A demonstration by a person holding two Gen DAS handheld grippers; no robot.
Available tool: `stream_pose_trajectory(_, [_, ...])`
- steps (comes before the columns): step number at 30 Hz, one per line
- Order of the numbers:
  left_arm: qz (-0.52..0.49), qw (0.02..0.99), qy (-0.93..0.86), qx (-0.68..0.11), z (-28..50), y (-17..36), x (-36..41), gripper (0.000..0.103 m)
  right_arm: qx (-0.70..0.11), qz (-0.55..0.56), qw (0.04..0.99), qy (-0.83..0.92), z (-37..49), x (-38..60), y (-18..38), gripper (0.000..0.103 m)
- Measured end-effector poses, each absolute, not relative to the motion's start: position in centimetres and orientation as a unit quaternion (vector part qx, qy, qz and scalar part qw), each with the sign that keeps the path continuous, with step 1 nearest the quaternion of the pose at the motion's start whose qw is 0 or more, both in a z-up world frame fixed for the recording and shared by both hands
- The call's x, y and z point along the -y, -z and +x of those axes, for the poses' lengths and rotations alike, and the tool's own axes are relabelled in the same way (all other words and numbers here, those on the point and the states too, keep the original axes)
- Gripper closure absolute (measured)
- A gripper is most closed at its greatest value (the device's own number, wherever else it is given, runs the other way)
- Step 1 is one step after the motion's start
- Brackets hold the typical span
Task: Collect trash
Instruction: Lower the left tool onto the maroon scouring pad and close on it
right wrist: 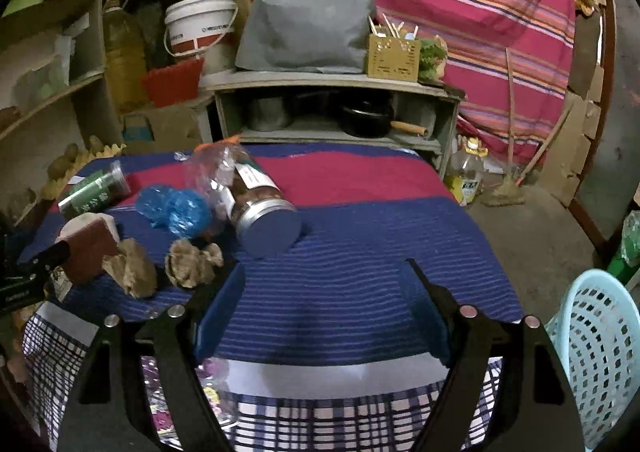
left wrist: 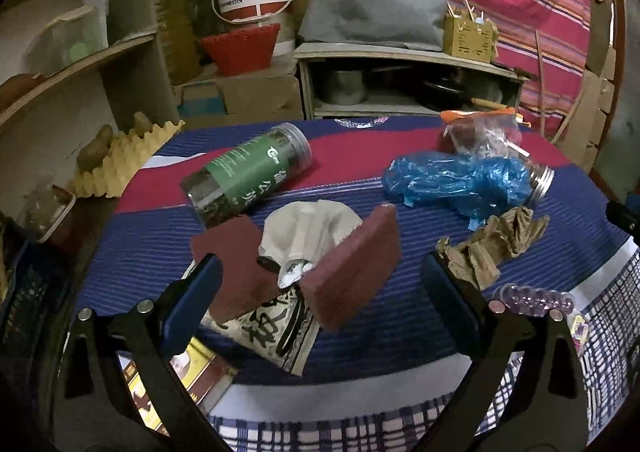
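Both grippers, left gripper (left wrist: pixel 320 288) and right gripper (right wrist: pixel 322 312), hang over the tabletop (right wrist: pixel 360 252) with jaws wide, empty, ready for crumpled paper (right wrist: pixel 192 262); basket (right wrist: pixel 600 352) waits beside.

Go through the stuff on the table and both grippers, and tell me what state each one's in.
Left gripper: open, empty.
Right gripper: open, empty.
Green-label jar: lying on its side, lid on.
Metal-lid jar: lying on its side, lid on.
Tissue box: flaps open, tissue sticking out.
Brown paper: crumpled.
Blue bag: scrunched up.
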State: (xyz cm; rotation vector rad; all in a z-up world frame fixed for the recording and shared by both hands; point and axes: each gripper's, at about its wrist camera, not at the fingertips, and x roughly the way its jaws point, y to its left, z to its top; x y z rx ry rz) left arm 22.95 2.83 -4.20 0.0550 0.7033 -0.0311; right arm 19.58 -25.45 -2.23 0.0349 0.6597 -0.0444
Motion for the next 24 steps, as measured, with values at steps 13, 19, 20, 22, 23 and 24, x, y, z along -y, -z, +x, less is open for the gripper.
stream_pose_trajectory(13, [0.008,0.931,0.040,-0.363,25.3,5.6,-3.1,0.033,-0.341,0.030,0.939,0.020,20.2,26.1,3.5,0.025])
stream_pose_trajectory(19, [0.013,0.929,0.067,-0.363,24.6,5.2,-2.4,0.049,-0.344,0.020,0.939,0.015,20.2,25.2,3.7,0.025])
stream_pose_trajectory(20, [0.017,0.929,0.070,-0.362,24.4,5.1,-2.2,0.051,-0.344,0.018,0.939,0.014,20.2,25.1,3.7,0.025])
stream_pose_trajectory(22, [0.030,0.930,0.071,-0.360,24.1,5.0,-1.8,0.053,-0.345,0.013,0.938,0.011,20.2,24.8,3.8,0.025])
stream_pose_trajectory(23, [0.034,0.929,0.074,-0.360,24.0,5.0,-1.7,0.055,-0.346,0.010,0.938,0.010,20.2,24.6,3.8,0.025])
stream_pose_trajectory(24, [0.037,0.929,0.076,-0.361,23.8,5.0,-1.6,0.055,-0.347,0.007,0.938,0.009,20.2,24.5,3.9,0.025])
